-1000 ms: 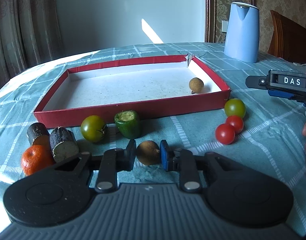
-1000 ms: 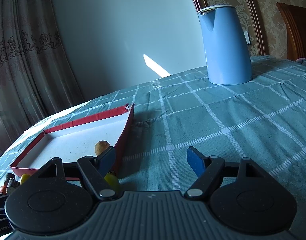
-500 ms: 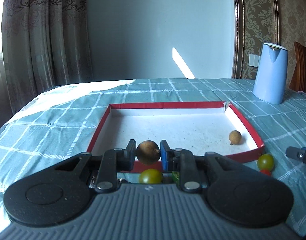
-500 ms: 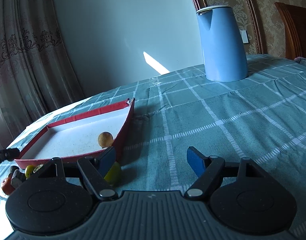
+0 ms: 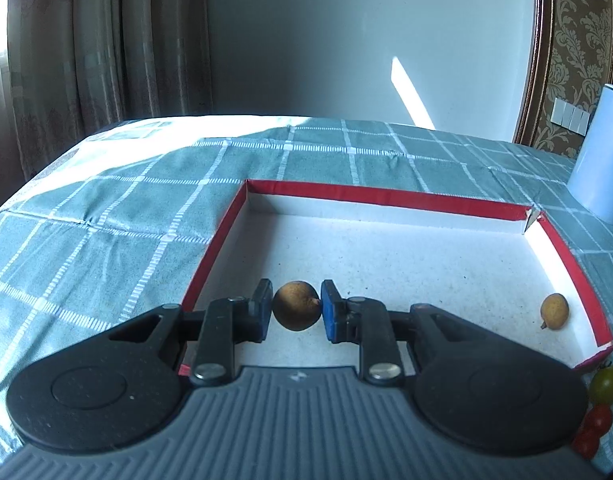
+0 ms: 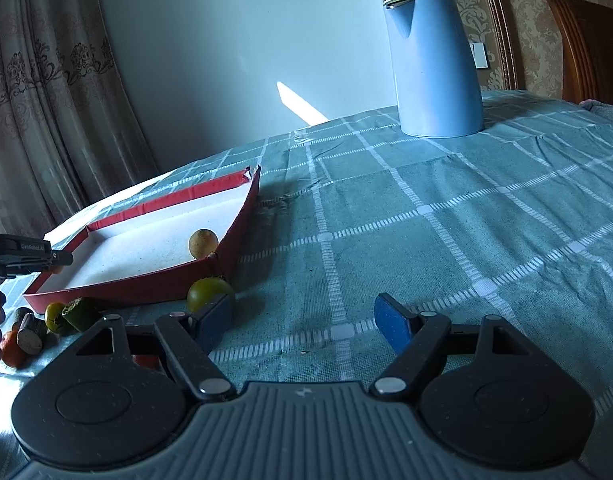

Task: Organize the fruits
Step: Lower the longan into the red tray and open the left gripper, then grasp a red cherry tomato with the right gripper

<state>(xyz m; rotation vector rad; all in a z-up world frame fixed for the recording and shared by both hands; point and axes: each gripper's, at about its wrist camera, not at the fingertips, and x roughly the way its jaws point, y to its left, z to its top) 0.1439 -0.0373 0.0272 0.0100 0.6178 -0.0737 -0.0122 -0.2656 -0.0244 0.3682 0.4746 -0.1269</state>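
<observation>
My left gripper (image 5: 296, 307) is shut on a brown round longan (image 5: 296, 306) and holds it over the near left part of the red tray (image 5: 386, 194). A second longan (image 5: 554, 311) lies in the tray's right corner; it also shows in the right wrist view (image 6: 202, 242). My right gripper (image 6: 306, 320) is open and empty above the tablecloth, right of the tray (image 6: 146, 280). A green tomato (image 6: 208, 294) sits by its left finger. The left gripper (image 6: 26, 256) shows at the left edge of the right wrist view.
Outside the tray's front wall lie a green tomato (image 5: 606, 389), two red cherry tomatoes (image 5: 592, 430), a green pepper piece (image 6: 80, 314), a tangerine (image 6: 12, 350) and wood-like chunks (image 6: 30, 334). A blue kettle (image 6: 434, 64) stands at the back. A wooden chair (image 6: 590, 48) is at the right.
My left gripper lifted the longan off the cloth and carried it forward over the tray. The right gripper drifted slightly and stayed open.
</observation>
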